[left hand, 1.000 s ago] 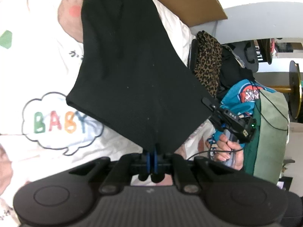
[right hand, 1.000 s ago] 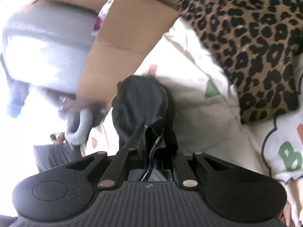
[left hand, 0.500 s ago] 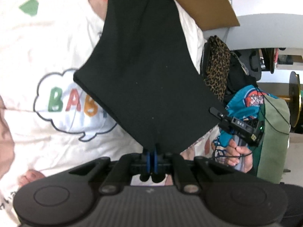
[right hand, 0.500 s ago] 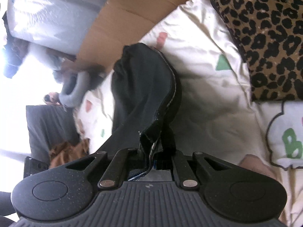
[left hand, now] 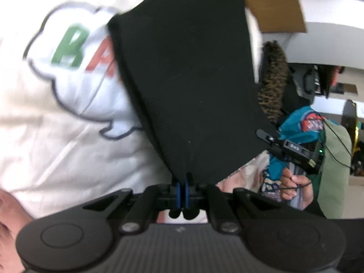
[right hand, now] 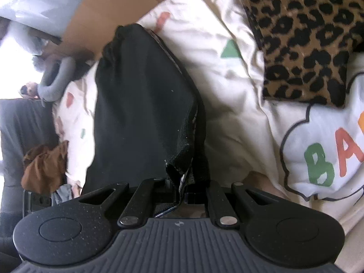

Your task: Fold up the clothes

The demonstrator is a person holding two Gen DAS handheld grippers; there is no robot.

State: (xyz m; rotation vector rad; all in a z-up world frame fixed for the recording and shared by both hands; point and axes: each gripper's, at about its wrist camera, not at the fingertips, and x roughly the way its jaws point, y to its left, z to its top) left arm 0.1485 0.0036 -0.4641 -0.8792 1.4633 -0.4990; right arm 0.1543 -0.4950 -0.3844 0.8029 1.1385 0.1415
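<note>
My left gripper [left hand: 182,187] has its 2 blue-padded fingers [left hand: 178,190] pinched tight on the lower edge of a black ribbed knit garment [left hand: 188,72], which hangs stretched up and away from me over the white quilted bedspread printed with a cloud and coloured letters [left hand: 56,118]. My right gripper [right hand: 182,190] is clamped on another bunched hem of that same black cloth [right hand: 141,104], which trails across the bedspread [right hand: 227,95] toward a brown cardboard box [right hand: 109,6]. I see a leopard-print fabric piece [right hand: 304,36] lying on the bedspread to the right, apart from the garment.
</note>
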